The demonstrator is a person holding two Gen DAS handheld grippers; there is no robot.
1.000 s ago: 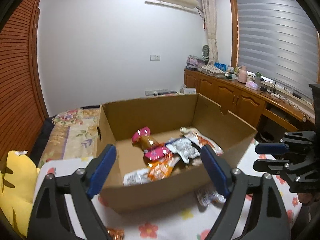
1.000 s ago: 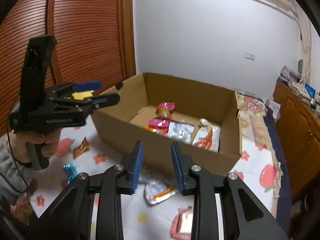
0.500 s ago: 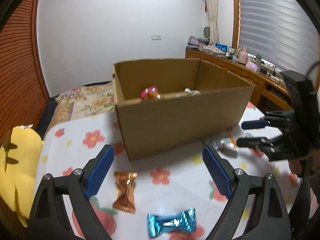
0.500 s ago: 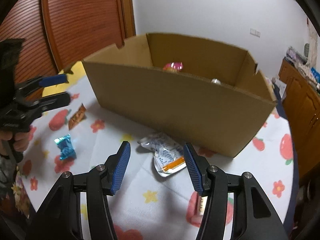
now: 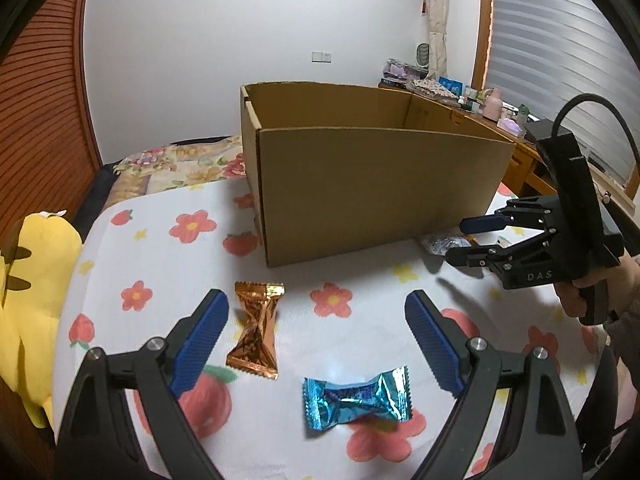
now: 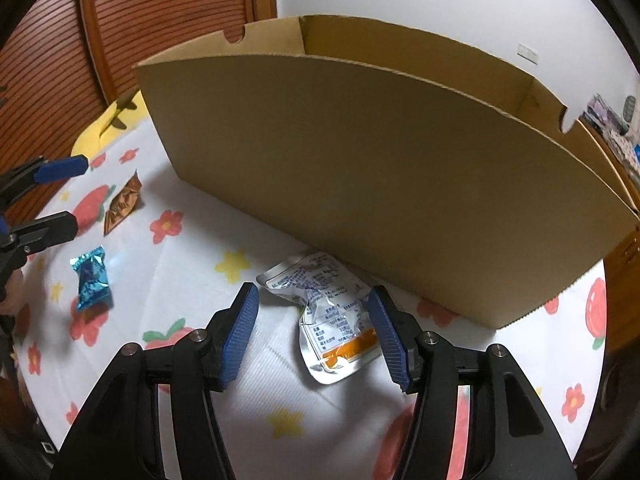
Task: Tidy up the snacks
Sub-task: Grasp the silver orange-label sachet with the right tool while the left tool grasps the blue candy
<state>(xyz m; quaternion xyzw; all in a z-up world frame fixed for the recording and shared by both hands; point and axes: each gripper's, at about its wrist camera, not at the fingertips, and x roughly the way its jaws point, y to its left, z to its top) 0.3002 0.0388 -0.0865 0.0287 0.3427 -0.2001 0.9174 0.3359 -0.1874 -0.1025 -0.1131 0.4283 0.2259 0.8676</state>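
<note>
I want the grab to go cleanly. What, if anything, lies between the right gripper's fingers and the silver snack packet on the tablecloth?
Nothing visible. The silver packet lies bare on the tablecloth, between the right gripper's opening fingers, beside the cardboard box.

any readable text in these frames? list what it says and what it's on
"DAS": on the black body of the right gripper, seen from the left wrist.
Silver snack pouch: dense blue and black print, too small to read.
Blue candy: dark print on the wrapper, blurred.
Orange candy and cardboard box: no text visible.
</note>
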